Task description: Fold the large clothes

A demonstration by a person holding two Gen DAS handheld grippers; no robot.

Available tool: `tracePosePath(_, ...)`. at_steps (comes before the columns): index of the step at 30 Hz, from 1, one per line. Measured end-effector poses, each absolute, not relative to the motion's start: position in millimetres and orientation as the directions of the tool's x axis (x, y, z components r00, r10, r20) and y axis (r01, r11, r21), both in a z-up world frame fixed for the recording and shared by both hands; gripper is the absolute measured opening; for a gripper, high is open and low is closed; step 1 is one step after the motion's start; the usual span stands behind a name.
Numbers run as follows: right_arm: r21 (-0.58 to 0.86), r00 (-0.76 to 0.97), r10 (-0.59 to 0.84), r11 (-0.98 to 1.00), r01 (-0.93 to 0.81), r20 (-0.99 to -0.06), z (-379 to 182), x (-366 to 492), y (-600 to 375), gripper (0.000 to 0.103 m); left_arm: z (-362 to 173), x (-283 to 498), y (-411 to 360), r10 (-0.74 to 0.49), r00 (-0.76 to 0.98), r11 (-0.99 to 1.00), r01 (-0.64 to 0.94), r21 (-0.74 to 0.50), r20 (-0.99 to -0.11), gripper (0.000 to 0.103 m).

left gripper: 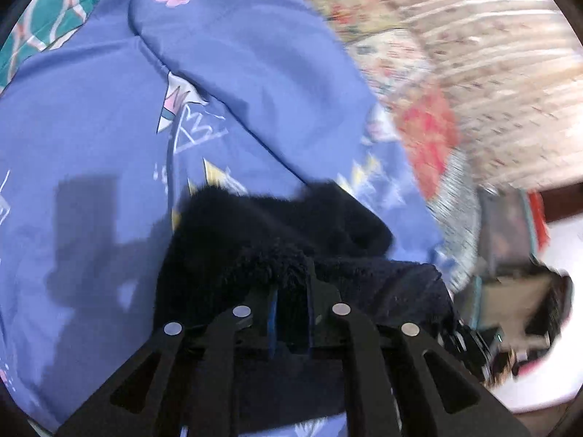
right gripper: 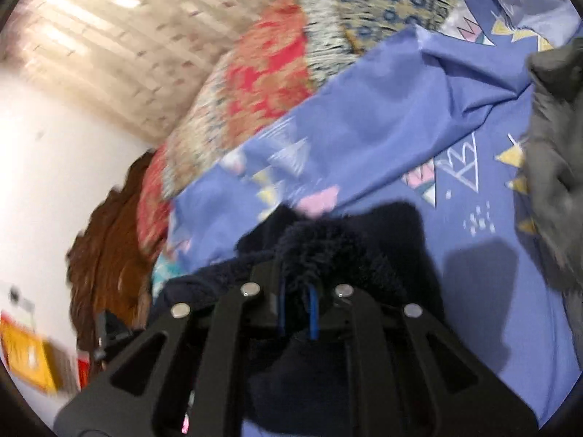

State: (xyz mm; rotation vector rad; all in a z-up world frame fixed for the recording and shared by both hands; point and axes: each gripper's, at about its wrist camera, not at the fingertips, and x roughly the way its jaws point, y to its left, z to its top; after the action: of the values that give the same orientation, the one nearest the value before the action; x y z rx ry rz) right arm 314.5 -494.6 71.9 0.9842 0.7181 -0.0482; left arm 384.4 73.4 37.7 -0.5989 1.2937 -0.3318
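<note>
gripping the dark fleece garment [left gripper: 291,233] in both, i see my left gripper [left gripper: 291,291] and right gripper [right gripper: 297,284] clenched on its bunched edge, above the blue bedsheet [left gripper: 91,127], open sheet left, grey cloth [right gripper: 554,153] right.

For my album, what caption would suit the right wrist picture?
Right gripper pinching a fuzzy navy garment above a periwinkle patterned bedsheet.

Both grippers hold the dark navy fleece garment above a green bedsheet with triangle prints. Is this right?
Not quite. The bedsheet is blue-violet, not green, as both wrist views show. The rest holds: the left gripper and right gripper each pinch the dark navy fleece garment above it.
</note>
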Motion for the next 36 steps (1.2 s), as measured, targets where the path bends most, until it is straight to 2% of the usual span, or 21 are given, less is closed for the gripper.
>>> tracePosePath(2,0.680,0.759,0.194,0.614,0.400,-0.621,63,339,-497,0.009,22,410,63,-0.516,0.237,0.826,-0.115,-0.552,-0.823,0.039)
tracePosePath(4,0.645,0.725,0.163,0.613,0.457,-0.669,45,353,-499,0.028,-4,430,54,-0.502,0.184,0.832,-0.166,-0.530,-0.845,0.039)
tracePosePath(5,0.657,0.720,0.169,0.583,0.478,-0.674,34,354,-501,0.032,-16,436,52,-0.504,0.151,0.828,-0.193,-0.526,-0.850,0.040)
tracePosePath(6,0.689,0.738,0.171,0.539,0.485,-0.653,25,351,-505,0.042,-23,440,49,-0.505,0.131,0.830,-0.197,-0.521,-0.853,0.040)
tracePosePath(7,0.724,0.765,0.171,0.500,0.476,-0.621,19,346,-506,0.056,-29,446,45,-0.491,0.116,0.844,-0.181,-0.505,-0.863,0.040)
tracePosePath(9,0.767,0.812,0.149,0.458,0.449,-0.564,19,334,-507,0.077,-32,452,41,-0.470,0.121,0.861,-0.157,-0.484,-0.874,0.040)
tracePosePath(13,0.785,0.895,0.014,0.486,0.383,-0.446,52,307,-500,0.077,-37,463,44,-0.477,0.124,0.847,-0.198,-0.493,-0.870,0.040)
tracePosePath(15,0.706,0.913,0.083,0.663,0.249,-0.400,86,313,-466,0.073,-32,467,45,-0.504,0.137,0.824,-0.221,-0.522,-0.853,0.040)
tracePosePath(17,0.570,0.873,0.213,0.817,0.087,-0.438,101,331,-411,0.071,-25,468,39,-0.506,0.146,0.824,-0.211,-0.527,-0.850,0.041)
tracePosePath(19,0.476,0.741,0.368,0.876,-0.074,-0.562,87,359,-346,0.068,-19,467,32,-0.484,0.150,0.842,-0.189,-0.505,-0.862,0.041)
tracePosePath(20,0.436,0.665,0.392,0.893,-0.109,-0.636,70,373,-321,0.067,-17,466,31,-0.481,0.150,0.846,-0.180,-0.502,-0.864,0.041)
tracePosePath(21,0.380,0.607,0.355,0.920,-0.094,-0.711,48,389,-302,0.066,-14,465,33,-0.487,0.151,0.844,-0.171,-0.508,-0.860,0.042)
tracePosePath(24,0.341,0.574,0.255,0.939,0.045,-0.778,4,429,-306,0.064,-5,460,50,-0.535,0.158,0.811,-0.179,-0.556,-0.830,0.042)
tracePosePath(26,0.337,0.581,0.210,0.934,0.119,-0.786,-9,446,-319,0.064,6,450,68,-0.570,0.166,0.787,-0.171,-0.593,-0.805,0.043)
tracePosePath(28,0.342,0.569,0.185,0.922,0.182,-0.801,-20,461,-330,0.064,22,438,80,-0.539,0.188,0.816,-0.127,-0.564,-0.821,0.044)
tracePosePath(32,0.265,0.557,0.121,0.947,0.184,-0.822,-30,474,-325,0.065,60,404,111,-0.578,0.301,0.783,-0.056,-0.619,-0.759,0.045)
tracePosePath(36,0.228,0.575,0.085,0.957,0.181,-0.814,-26,465,-317,0.065,77,380,73,-0.604,0.318,0.784,0.074,-0.616,-0.731,0.054)
